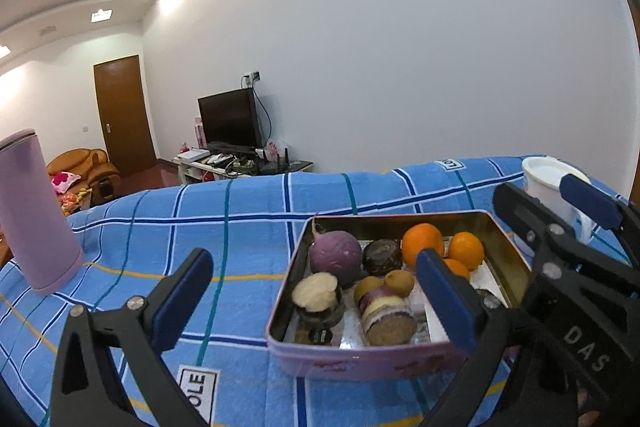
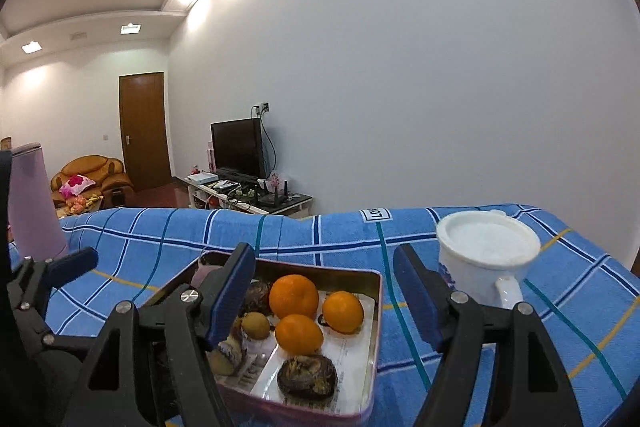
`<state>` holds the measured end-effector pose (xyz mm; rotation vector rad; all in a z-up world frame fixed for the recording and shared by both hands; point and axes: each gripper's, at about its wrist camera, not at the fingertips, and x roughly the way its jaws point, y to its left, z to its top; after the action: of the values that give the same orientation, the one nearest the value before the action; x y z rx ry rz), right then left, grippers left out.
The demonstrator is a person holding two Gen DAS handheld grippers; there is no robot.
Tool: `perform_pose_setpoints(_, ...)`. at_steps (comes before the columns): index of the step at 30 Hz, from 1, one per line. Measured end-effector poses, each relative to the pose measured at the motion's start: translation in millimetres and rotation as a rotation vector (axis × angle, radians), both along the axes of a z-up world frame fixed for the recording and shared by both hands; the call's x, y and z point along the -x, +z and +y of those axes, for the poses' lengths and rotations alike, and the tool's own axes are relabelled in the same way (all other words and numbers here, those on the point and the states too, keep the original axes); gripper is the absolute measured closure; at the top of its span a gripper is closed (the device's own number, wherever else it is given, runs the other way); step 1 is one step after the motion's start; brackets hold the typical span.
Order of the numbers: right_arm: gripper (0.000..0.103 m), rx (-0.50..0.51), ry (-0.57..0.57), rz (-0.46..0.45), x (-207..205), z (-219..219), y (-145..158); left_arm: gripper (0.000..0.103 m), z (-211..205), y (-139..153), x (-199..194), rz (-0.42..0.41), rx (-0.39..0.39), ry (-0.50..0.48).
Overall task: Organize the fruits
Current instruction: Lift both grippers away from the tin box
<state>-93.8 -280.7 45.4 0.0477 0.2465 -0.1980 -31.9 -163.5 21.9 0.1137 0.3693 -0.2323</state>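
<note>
So both grippers are hanging just in front of the tin (image 1: pixel 400 359) with nothing in them. The left gripper (image 1: pixel 316 291) has its jaws spread as wide as they go, empty air between them. The right gripper (image 2: pixel 324 291) is about half spread, jaws opening a touch more, and it's empty too, only framing the tin's far right corner.

The fruit is all in the tin already, on the blue checked cloth (image 1: pixel 224 227): three oranges (image 2: pixel 294 297) bunched at the right, a small brown kiwi-looking one (image 2: pixel 256 325) beside them, a big purple round thing (image 1: pixel 335 257) at the back left, a couple of dark lumpy ones, and some cut pieces up front. A white cup (image 2: pixel 486 255) stands just right of the tin, and a lilac bottle (image 1: pixel 34 211) sits well off to the left.

My read: this is a between-picks moment, or maybe close to done. I can't spot any loose fruit on the cloth. If there's a next move, it calls for picking one piece and getting both pads around it cleanly, since everything is packed tight and the oranges will roll.
</note>
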Motion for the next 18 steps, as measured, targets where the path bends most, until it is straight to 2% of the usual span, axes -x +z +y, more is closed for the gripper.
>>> perform_pose_setpoints(6,0.029,0.004,-0.009,-0.051,34,4,2,0.000,9,1,19,-0.020,0.018,-0.004)
perform_pose_setpoints(12,0.022,0.038,-0.031,-0.133,61,15,7,0.000,16,3,39,-0.049,0.031,-0.011)
perform_pose_setpoints(18,0.021,0.050,-0.043,-0.137,69,19,7,0.000,18,3,46,-0.057,0.028,-0.014)
